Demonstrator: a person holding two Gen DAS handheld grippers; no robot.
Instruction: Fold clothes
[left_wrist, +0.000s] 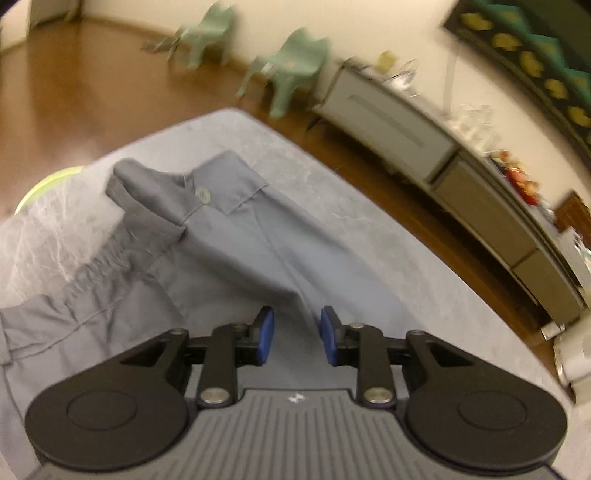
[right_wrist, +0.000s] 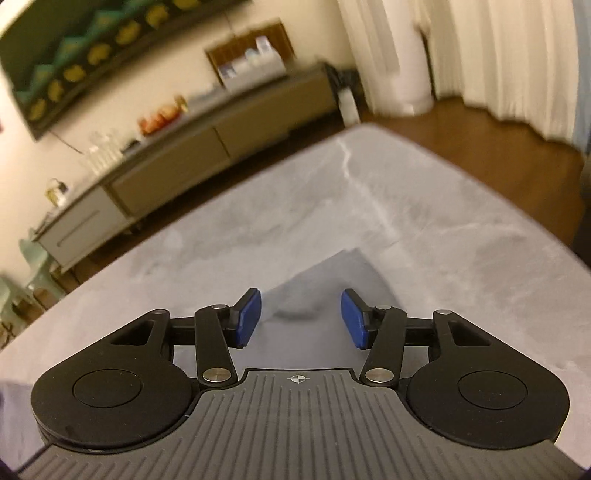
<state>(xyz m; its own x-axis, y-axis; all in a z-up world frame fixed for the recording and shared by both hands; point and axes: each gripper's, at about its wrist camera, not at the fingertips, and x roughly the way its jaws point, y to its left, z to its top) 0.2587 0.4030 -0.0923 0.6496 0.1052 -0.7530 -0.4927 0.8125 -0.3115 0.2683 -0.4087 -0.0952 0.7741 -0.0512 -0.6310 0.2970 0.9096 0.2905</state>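
- Hand-held gripper, left (left_wrist: 296, 334): it is seen at the bottom centre of the left wrist view, with its blue pads (left_wrist: 266, 334) parted a little and nothing pinched between them; it is judged released, poised over the cloth rather than gripping it.
- Hand-held gripper, right (right_wrist: 301, 318): it is seen at the bottom centre of the right wrist view, with its blue pads wider apart and nothing caught between them; it too is judged released.
- Just beyond the left pads, a pair of grey trousers (left_wrist: 221, 229) is laid across the middle of the frame on the grey bed (left_wrist: 369, 221). One leg is doubled over along its length, and the waistband with its button (left_wrist: 203, 194) is seen towards the upper left, partly turned over; an elastic gathered section lies at the left edge.
- In the right wrist view only a corner of the grey cloth (right_wrist: 332, 273) is seen between and above the pads, lying flat on the bed.
- As a judgement, a first fold looks to have been made and let go; the cloth is still long and creased, so further folds and smoothing are thought to remain.
- Farther off, a long low cabinet (left_wrist: 406, 129) is seen along the wall at the upper right, two green chairs (left_wrist: 295, 70) at the top centre, and white curtains (right_wrist: 498, 55) at the upper right of the right wrist view.
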